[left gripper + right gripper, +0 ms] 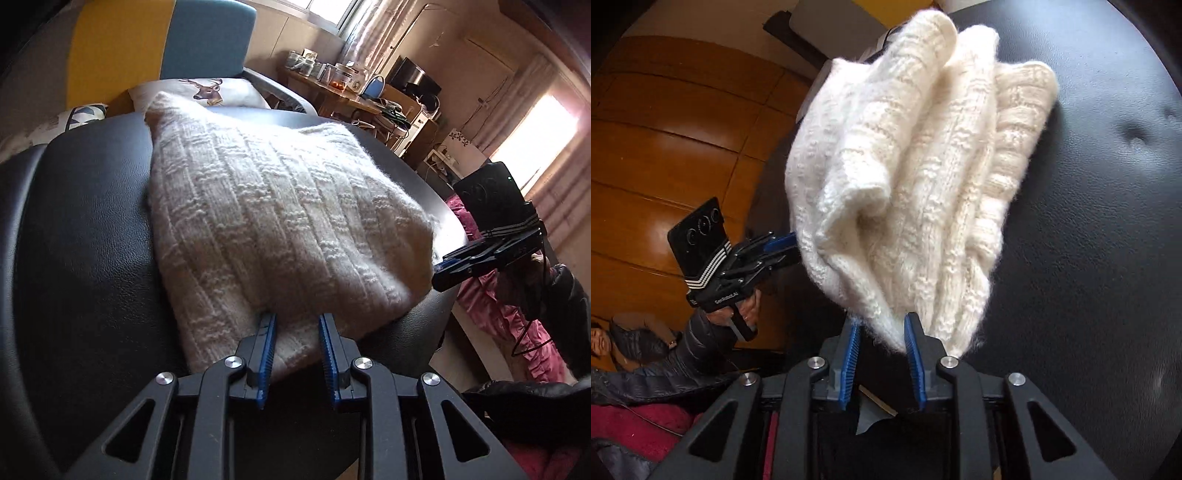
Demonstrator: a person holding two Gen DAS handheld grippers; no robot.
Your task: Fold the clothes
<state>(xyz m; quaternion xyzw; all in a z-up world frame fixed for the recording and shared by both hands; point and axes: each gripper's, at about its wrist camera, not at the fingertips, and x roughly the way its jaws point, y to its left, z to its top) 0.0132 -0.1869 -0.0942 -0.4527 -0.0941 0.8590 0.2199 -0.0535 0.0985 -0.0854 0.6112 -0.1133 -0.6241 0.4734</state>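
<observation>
While the white knit sweater (266, 221) is being spread on the black surface (85, 240), its edges are being pinched by left tool (297, 332) and right tool (881, 338); "GenRobot.AI" is being read, blurrily, on the left.

Left wrist view: sits just behind the left gripper (297, 321), looks obliquely down and forward along it, very near the white knit sweater (273, 206) on the black worktop (85, 236); room and windows fill the background. Right gripper (443, 271) enters at the right edge

Right wrist view: sits just behind the right gripper (881, 330), tilted down, close on the sweater (908, 177); wooden floor (665, 147) at left, worktop (1089, 221) at right. Left gripper (792, 245) shows at the sweater's left edge

Shared: sweater, worktop, each view catching the opposite gripper
</observation>
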